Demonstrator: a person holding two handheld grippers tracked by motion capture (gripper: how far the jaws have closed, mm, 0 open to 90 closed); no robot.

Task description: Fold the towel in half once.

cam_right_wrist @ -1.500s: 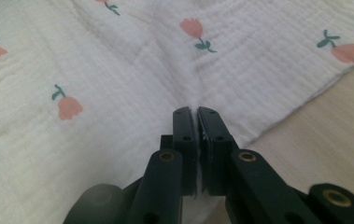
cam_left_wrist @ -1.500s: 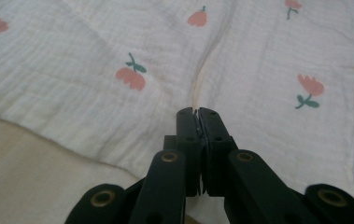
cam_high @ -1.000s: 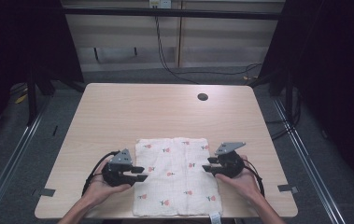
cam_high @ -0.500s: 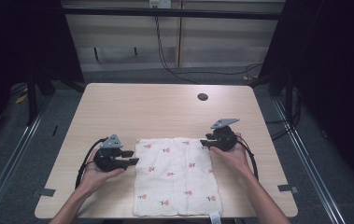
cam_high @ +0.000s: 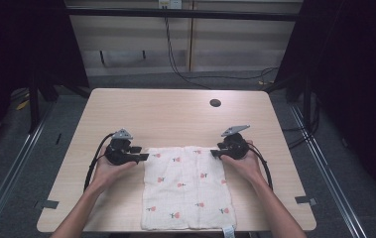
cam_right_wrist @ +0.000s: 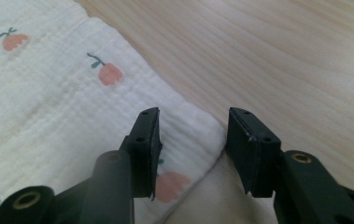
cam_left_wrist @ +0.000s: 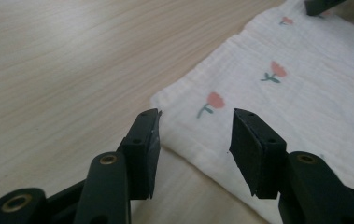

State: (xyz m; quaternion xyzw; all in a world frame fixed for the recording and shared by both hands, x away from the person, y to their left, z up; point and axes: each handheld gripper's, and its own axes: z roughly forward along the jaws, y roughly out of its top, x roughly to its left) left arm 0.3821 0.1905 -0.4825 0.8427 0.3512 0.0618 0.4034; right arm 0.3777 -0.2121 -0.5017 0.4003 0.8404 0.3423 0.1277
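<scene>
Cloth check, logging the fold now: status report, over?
Left hand-held gripper and right hand-held gripper open, jaws just widening, nothing clamped. Floral cloth flat on table, far corners at the jaws. Nothing in the way.

The cloth [cam_high: 185, 187] lies flat on the surface [cam_high: 175, 119], toward its near edge. The left gripper [cam_high: 143, 156] sits at the cloth's far left corner, the right gripper [cam_high: 213, 152] at its far right corner (jaws apart, straddling each corner).

Cloth [cam_high: 185, 188]: cream white, printed with small pink-red flowers on green stems. Worktop [cam_high: 175, 114]: pale wood grain, with one dark round spot [cam_high: 215, 103]. Left gripper [cam_high: 143, 156] and right gripper [cam_high: 214, 152]: black jaws, grey top plates.
</scene>
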